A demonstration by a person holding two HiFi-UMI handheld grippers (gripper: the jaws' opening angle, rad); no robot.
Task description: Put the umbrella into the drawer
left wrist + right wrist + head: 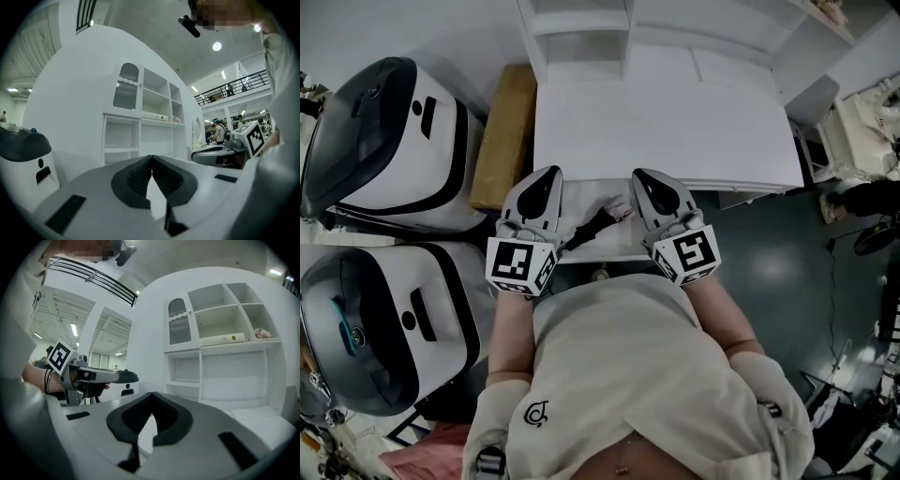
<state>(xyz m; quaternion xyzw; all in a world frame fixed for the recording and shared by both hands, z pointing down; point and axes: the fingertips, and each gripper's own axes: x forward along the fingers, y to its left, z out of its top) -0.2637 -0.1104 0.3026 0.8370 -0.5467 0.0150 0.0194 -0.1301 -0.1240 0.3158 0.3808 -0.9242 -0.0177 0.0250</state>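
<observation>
A slim dark umbrella (589, 228) with a pale end lies on a white surface just below the front edge of the white desk (675, 122). This surface looks like a pulled-out drawer (614, 246), with a small knob (600, 275) at its front. My left gripper (546, 174) is left of the umbrella and my right gripper (645, 175) is right of it. Both are level and hold nothing. In the left gripper view the left gripper (151, 157) has its jaws meeting at the tips. The right gripper (151, 394) shows the same in its own view.
Two big white-and-black machines (394, 141) (375, 319) stand at the left, with a brown board (504, 136) beside the desk. A white shelf unit (140, 117) (220, 348) rises behind the desk. Dark floor (769, 281) lies to the right.
</observation>
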